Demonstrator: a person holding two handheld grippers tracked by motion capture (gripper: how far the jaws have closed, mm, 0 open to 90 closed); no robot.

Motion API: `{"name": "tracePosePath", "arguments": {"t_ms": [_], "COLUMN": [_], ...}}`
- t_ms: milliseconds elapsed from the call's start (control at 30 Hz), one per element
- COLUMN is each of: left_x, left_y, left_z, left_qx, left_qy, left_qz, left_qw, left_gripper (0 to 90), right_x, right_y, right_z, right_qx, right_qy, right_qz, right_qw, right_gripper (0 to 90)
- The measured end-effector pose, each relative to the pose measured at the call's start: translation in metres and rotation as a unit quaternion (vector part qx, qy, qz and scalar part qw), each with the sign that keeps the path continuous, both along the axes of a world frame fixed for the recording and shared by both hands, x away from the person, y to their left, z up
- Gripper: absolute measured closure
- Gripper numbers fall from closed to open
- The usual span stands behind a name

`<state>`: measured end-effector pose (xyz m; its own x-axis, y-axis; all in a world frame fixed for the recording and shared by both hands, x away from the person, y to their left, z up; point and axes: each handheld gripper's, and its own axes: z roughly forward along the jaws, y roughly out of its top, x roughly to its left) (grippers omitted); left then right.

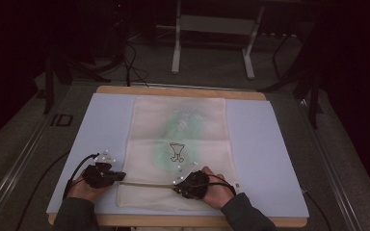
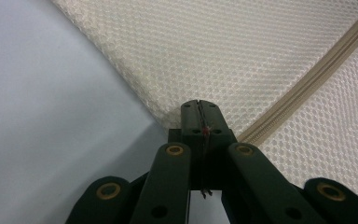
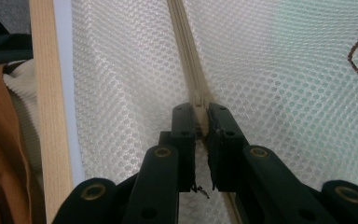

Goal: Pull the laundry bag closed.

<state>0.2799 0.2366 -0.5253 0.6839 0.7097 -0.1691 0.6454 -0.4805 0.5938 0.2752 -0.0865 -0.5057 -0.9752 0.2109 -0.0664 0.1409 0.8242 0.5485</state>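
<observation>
A cream mesh bag (image 1: 178, 134) lies flat on a pale blue mat (image 1: 255, 144), with a dark outline drawing (image 1: 176, 151) and a green tint at its middle. A beige zipper (image 1: 147, 183) runs across its near part. My left gripper (image 1: 121, 175) is at the bag's left edge, jaws shut on the mesh bag's edge (image 2: 186, 105) where the zipper (image 2: 307, 79) ends. My right gripper (image 1: 176, 186) sits on the zipper line. In the right gripper view, my right gripper (image 3: 201, 112) is shut on the zipper pull (image 3: 200, 101), with the zipper (image 3: 184, 42) running ahead.
The mat covers a wooden table (image 1: 183, 91) whose near edge (image 3: 46, 93) lies close to my right gripper. A white metal stand (image 1: 212, 29) and cables are on the floor beyond the table. Bare mat (image 2: 51, 116) flanks the bag on both sides.
</observation>
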Motion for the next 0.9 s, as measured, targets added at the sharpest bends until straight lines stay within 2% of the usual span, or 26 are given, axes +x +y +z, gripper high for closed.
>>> {"name": "tracePosePath", "arguments": {"t_ms": [900], "left_x": [0.0], "left_y": [0.0], "left_z": [0.0], "left_qx": [0.001], "left_qy": [0.0], "left_qz": [0.0], "left_qw": [1.0], "left_gripper": [89.7], "right_x": [0.001], "right_y": [-0.017], "right_z": [-0.003], "right_qx": [0.0], "right_qy": [0.01], "right_qz": [-0.013], "right_qw": [0.9999], "right_gripper": [82.3]}}
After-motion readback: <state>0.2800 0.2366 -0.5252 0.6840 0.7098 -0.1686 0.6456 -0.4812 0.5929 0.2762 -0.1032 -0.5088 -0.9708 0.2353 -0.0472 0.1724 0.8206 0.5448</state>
